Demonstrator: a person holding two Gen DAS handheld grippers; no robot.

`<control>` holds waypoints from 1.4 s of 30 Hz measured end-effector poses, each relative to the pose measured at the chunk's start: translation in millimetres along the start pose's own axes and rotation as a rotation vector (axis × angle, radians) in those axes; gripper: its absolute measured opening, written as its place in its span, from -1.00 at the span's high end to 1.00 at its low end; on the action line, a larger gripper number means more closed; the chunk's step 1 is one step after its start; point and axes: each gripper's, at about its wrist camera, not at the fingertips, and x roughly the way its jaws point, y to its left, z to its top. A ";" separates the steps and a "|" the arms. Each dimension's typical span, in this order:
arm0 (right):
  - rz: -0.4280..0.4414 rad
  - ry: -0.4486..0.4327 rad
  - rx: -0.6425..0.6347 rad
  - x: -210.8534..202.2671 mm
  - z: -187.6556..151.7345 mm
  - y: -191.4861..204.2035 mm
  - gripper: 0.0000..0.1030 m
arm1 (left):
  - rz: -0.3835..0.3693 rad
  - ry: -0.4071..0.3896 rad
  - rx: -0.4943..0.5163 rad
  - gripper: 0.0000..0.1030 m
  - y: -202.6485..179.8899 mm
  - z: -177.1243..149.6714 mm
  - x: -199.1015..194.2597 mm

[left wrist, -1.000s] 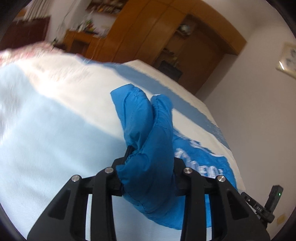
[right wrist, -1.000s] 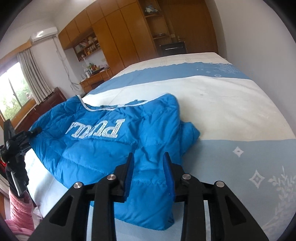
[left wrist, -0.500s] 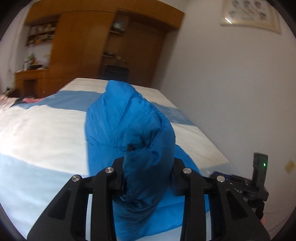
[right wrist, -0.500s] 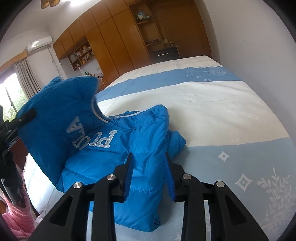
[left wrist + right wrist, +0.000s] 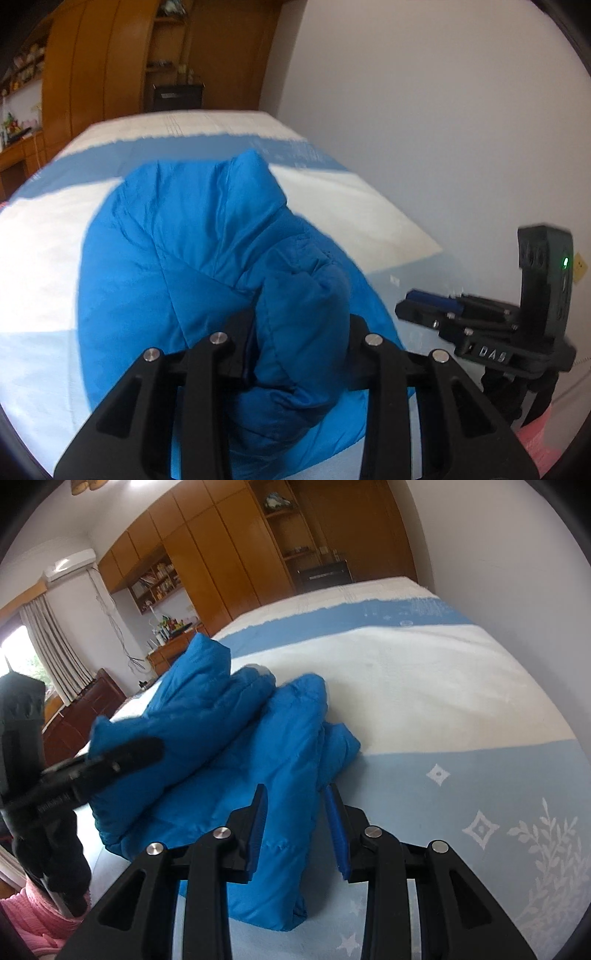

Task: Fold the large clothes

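We find the blue padded jacket (image 5: pixel 236 760) lying on the bed (image 5: pixel 443 701), toward its near edge and left side, across the white and pale blue bands of the bedspread. The left gripper (image 5: pixel 301 354) is clenched on a thick bunch of jacket fabric, and the raised portion is folded over the rest of the garment. The right gripper (image 5: pixel 297 830) sits low at the jacket's near end with its blue-padded fingers (image 5: pixel 338 834) parted; fabric lies between them, but we cannot tell whether the pads touch it. Wooden wardrobes (image 5: pixel 229 554) line the far wall beyond the bed.
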 end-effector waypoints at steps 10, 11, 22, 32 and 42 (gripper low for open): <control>0.000 0.026 0.011 1.8 0.9 0.6 0.36 | -0.022 0.044 -0.011 0.36 8.5 -19.7 23.9; 0.000 0.024 0.005 0.0 2.6 2.5 0.36 | -0.022 0.041 -0.016 0.35 10.8 -16.4 20.6; 0.058 0.012 -0.051 -14.0 34.6 28.5 0.22 | -0.130 -0.051 -0.116 0.07 11.5 -0.6 -69.3; 0.198 0.158 -0.019 13.7 63.2 56.9 -0.03 | 0.216 -0.101 -0.151 0.02 57.7 8.9 -76.0; 0.191 0.315 0.036 60.7 71.0 71.9 -0.36 | 0.264 -0.021 -0.152 0.03 81.8 7.0 -37.4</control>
